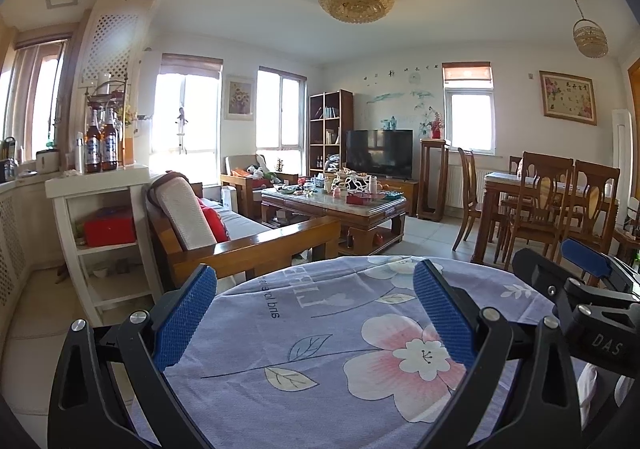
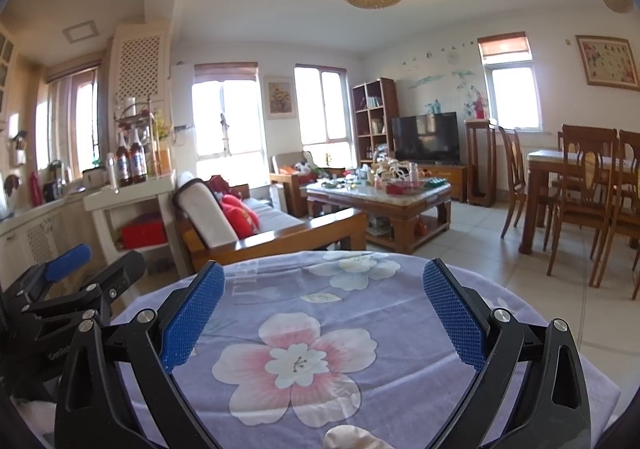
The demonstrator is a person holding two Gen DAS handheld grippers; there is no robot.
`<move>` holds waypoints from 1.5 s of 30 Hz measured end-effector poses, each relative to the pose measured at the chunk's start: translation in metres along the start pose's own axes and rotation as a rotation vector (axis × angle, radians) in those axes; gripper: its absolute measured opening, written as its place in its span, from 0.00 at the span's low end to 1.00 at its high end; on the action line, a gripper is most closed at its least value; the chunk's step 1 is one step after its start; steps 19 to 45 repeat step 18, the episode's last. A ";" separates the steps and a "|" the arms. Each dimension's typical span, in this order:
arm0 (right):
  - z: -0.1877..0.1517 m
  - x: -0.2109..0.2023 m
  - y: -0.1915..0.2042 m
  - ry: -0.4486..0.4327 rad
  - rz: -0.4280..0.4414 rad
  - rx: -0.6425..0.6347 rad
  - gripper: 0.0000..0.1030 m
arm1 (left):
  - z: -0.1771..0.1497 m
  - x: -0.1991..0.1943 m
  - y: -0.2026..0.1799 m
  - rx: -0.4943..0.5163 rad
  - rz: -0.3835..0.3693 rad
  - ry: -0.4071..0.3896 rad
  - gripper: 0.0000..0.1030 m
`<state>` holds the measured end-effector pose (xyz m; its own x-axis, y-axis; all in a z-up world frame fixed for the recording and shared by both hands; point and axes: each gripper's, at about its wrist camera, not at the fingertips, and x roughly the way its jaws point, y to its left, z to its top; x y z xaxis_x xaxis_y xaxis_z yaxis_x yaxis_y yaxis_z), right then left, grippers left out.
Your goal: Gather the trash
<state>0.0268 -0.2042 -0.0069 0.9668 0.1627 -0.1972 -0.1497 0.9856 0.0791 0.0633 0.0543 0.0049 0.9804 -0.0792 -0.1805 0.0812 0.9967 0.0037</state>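
- A living room is shown beyond a round table covered by a floral cloth [image 1: 320,329]; no trash is seen on the cloth.
- A cluttered coffee table [image 1: 340,205] stands well apart, past the sofa [image 1: 224,233]; trash is judged likeliest there, but single items are too small to be identified.
- Such litter is expected to be light and crushable, best taken at a free edge or across its narrow side.
- The left gripper [image 1: 316,313] is held level over the cloth, jaws spread wide, nothing between them.
- The right gripper [image 2: 324,309] is held alongside, likewise spread and empty.
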 end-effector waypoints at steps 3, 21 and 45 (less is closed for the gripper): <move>0.000 0.001 0.000 0.001 -0.001 0.002 0.95 | -0.001 -0.001 0.000 0.001 -0.001 -0.001 0.95; 0.003 0.000 0.001 -0.001 -0.005 0.009 0.95 | -0.001 0.001 0.000 -0.006 0.012 0.007 0.95; 0.003 0.000 0.001 -0.001 -0.005 0.009 0.95 | -0.001 0.001 0.000 -0.006 0.012 0.007 0.95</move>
